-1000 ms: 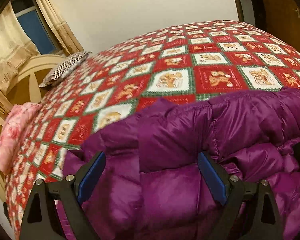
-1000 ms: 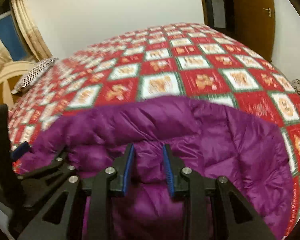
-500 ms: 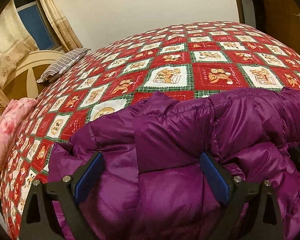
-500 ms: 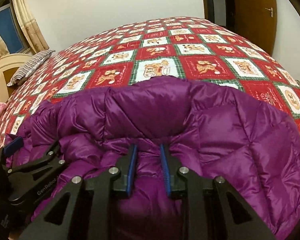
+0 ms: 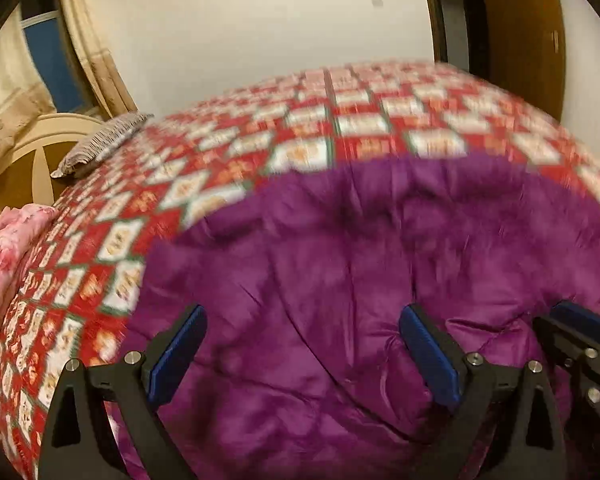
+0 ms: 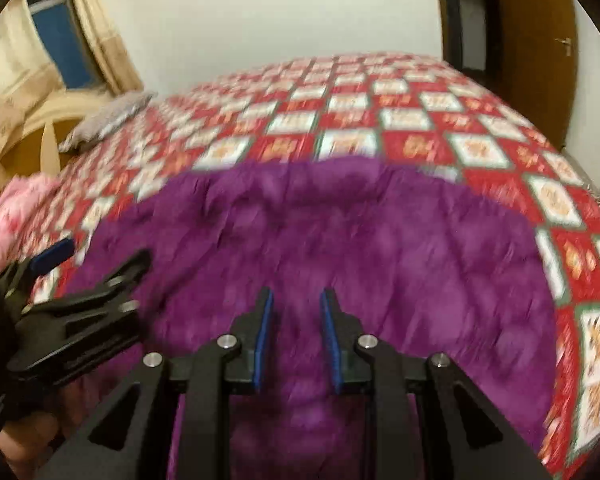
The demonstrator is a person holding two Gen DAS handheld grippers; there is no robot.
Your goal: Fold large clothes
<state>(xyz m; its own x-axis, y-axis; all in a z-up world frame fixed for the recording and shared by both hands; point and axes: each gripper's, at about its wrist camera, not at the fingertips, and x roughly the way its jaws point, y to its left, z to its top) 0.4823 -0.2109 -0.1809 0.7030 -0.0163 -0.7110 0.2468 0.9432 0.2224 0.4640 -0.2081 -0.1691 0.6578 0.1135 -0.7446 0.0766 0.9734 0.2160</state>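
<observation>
Since the purple jacket (image 5: 340, 280) is a puffy quilted one, we judge it light, soft and springy: it should squash easily under the fingers and puff back once let go, so a fold may not stay flat unless it is pressed down. Its shell looks smooth and shiny, so we expect it to slip against itself and out of a shallow pinch.

It lies spread over the near part of the bed (image 5: 228, 176), on the red and white patchwork cover, with its far edge curving across the squares. Both views are blurred, so we cannot make out seams, the zip or the sleeves.

On the left gripper (image 5: 300, 356) the fingers stand wide apart, with the jacket lying loose between and below them and neither pad pressing on it; we read it as open. On the right gripper (image 6: 296, 336) the fingers are drawn close, with purple cloth showing in the narrow gap. Whether the pads actually pinch that cloth we cannot tell through the blur.

For a hold, we would take a thick edge such as a hem or a stitched line, gather a good bunch of cloth deep between the fingers, and keep the two holds well apart along the same edge so the jacket lifts evenly without sagging in the middle.
</observation>
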